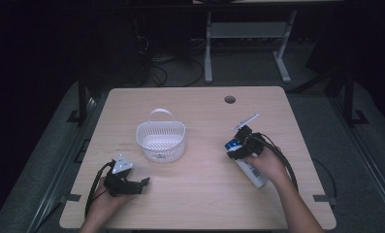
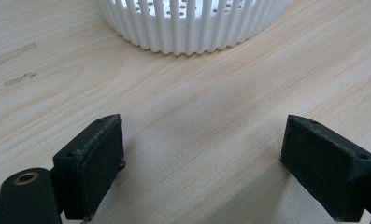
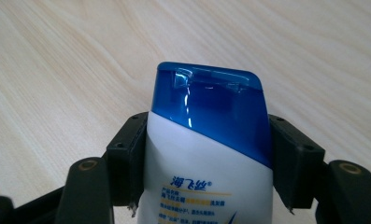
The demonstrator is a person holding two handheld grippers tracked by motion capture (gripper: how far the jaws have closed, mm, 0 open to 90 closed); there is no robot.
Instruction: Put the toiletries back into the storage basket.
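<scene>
At a pale wooden table (image 1: 200, 194), a person works two hand-held grippers. In the high view, the right gripper (image 1: 233, 149) sits right of centre, clamped on a white bottle (image 1: 252, 173) with a blue cap (image 1: 232, 144); the bottle's body runs down and to the right under the person's right hand (image 1: 267, 162), its cap end pointing toward the frame's middle. The right gripper view shows the grip close up: the bottle (image 3: 206, 186) rises from the bottom centre of the frame, both black pads pressed flat against its sides just where the white body meets the blue cap (image 3: 211, 102), with bare tabletop behind.

The left gripper (image 1: 142, 183) lies at the lower left of the high view, in the person's left hand (image 1: 105, 199), its jaws spread and holding nothing. In the left gripper view the two pads stand wide apart at the lower corners, bare wood between them.

A white slotted basket (image 1: 161, 141) with a loop handle stands on the table left of centre in the high view, well apart from the bottle and near the left gripper; its ribbed wall (image 2: 188, 32) crosses the top of the left gripper view.
</scene>
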